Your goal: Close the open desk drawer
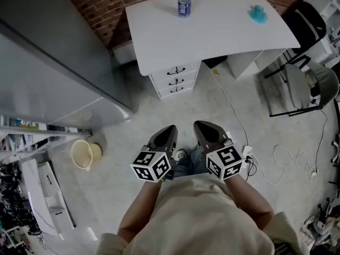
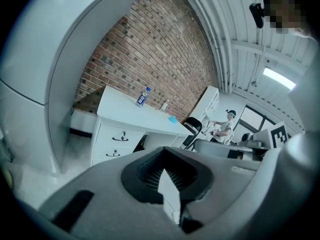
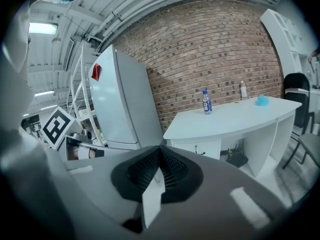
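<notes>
A white desk (image 1: 212, 25) stands against the brick wall, several steps ahead of me. Under its left end is a drawer unit (image 1: 175, 78) with three black-handled drawers; from here I cannot tell which one stands out. The unit also shows in the left gripper view (image 2: 117, 136) and the right gripper view (image 3: 197, 146). My left gripper (image 1: 171, 128) and right gripper (image 1: 200, 125) are held side by side in front of me over the floor, far from the desk. Both are shut and hold nothing (image 2: 162, 156) (image 3: 159, 156).
A water bottle (image 1: 184, 1) and a blue object (image 1: 258, 15) sit on the desk. A grey fridge (image 1: 53, 62) stands at the left, with a beige wastebasket (image 1: 85, 154) near it. Chairs (image 1: 303, 84) and floor cables (image 1: 249, 158) lie to the right. A person (image 2: 227, 124) stands far off.
</notes>
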{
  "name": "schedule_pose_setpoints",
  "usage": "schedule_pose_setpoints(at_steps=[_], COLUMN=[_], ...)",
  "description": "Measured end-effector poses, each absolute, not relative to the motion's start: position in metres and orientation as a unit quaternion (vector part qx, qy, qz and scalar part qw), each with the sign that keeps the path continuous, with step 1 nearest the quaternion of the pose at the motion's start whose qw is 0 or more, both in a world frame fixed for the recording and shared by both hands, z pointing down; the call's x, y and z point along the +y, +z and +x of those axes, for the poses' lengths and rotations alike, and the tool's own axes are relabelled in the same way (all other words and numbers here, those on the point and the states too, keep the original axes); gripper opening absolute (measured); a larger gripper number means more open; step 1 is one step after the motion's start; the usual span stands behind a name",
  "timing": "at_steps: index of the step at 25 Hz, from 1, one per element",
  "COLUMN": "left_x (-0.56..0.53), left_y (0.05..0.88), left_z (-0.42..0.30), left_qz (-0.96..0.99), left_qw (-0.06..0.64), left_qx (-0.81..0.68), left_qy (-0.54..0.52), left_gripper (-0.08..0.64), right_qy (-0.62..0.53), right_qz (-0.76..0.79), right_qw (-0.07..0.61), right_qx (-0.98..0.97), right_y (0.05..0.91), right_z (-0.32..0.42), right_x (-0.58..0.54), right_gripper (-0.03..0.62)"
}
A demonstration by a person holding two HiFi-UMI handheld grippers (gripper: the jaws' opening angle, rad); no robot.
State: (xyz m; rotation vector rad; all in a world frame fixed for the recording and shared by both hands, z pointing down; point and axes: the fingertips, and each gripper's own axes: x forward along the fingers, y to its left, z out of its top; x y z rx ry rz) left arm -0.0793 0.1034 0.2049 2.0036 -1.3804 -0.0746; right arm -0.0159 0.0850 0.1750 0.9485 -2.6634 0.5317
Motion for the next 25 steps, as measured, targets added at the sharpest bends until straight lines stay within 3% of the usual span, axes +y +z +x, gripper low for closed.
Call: schedule_pose_setpoints(at_steps=[25], left_x=[0.122], left_y=[0.161], left_z=[-0.074], left_qz=[0.797], left_qw=[0.29], left_qx=[-0.528], left_qy=[-0.036], left_gripper=[-0.003], right_qy=[0.157], right_qz=[0.29], right_qw=[0.106], right_qx=[-0.938], right_y=[0.143], right_z=[-0.032], right_x=[0.124], right_gripper=[0.002])
